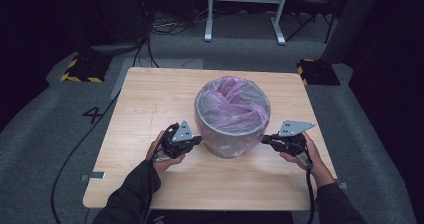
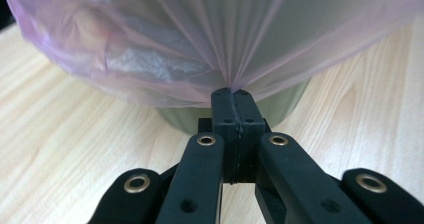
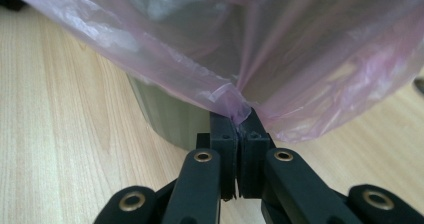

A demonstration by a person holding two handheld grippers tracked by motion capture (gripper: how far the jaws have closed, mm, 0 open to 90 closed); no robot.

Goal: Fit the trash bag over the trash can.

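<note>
Your two grippers flank the bin (image 1: pixel 232 115), which stands upright at the centre of the high view on the tabletop (image 1: pixel 150 94), its long axis vertical and its open mouth pointing straight up. The pink liner bag (image 1: pixel 235 101) is draped over the rim and hangs down the outside wall. Your left gripper (image 1: pixel 199 140) sits at the bin's lower left in that view, your right gripper (image 1: pixel 264 139) at its lower right, both pointing inward at the wall and about equally near it. In the left gripper view the jaws are pressed fully together, with a pinch of the bag's skirt (image 2: pixel 220 59) caught at their tips; the film fans upward in tight pleats from that point. In the right gripper view the jaws are likewise closed, on a fold of the bag's hem (image 3: pixel 235 101) just above the tips. So the film lies directly ahead of and above each pair of jaws, and the bin's grey wall shows below the hem. I judge that the next move turns on this: both grips sit low on opposite sides, so pull evenly along the vertical axis.
</note>
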